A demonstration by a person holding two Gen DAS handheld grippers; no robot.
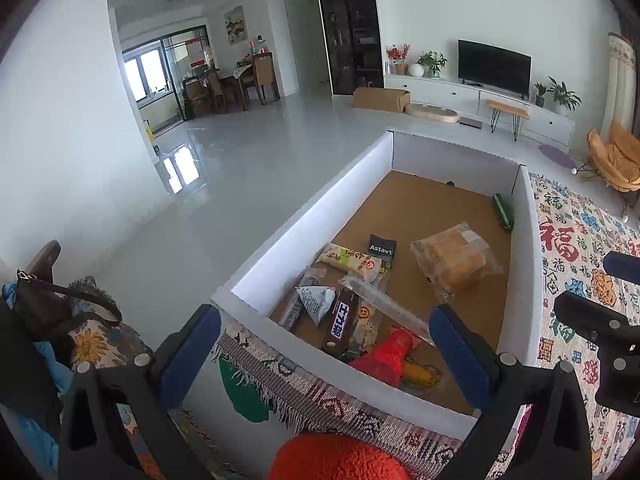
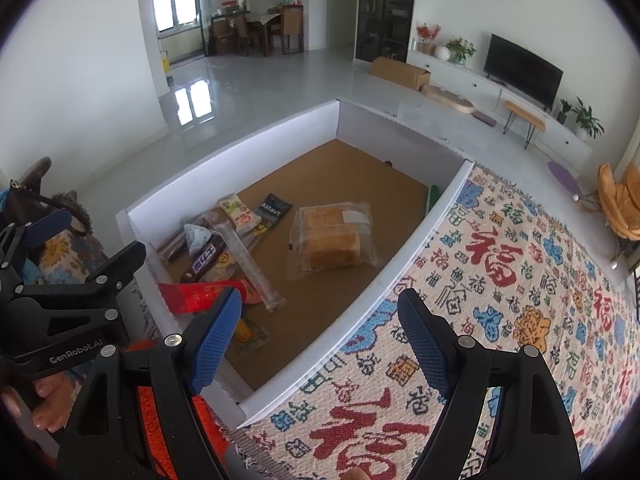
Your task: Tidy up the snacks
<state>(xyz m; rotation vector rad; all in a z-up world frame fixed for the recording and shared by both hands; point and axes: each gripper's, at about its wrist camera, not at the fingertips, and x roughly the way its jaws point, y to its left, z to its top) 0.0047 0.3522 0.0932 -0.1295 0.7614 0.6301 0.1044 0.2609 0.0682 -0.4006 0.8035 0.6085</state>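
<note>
A white-walled box [image 1: 308,216] [image 2: 420,240] with a brown floor holds the snacks. A wrapped bread loaf [image 1: 456,260] [image 2: 332,236] lies alone in the middle. At the near left corner lies a pile: a dark chocolate bar [image 1: 340,320] [image 2: 202,262], a red packet [image 1: 386,354] [image 2: 200,294], a long clear stick pack [image 1: 384,304] [image 2: 248,264], a cream bar [image 1: 352,260] [image 2: 240,210] and a black sachet [image 1: 382,246] [image 2: 275,208]. My left gripper [image 1: 324,352] is open above the pile. My right gripper [image 2: 320,344] is open over the box's near wall. Both are empty.
A green packet [image 1: 503,211] [image 2: 433,196] lies against the box's right wall. The box sits on a patterned blanket [image 2: 500,280] with red characters. A brown bag [image 1: 52,304] and cushions are at the left. An orange cloth [image 1: 336,460] is close below the left gripper.
</note>
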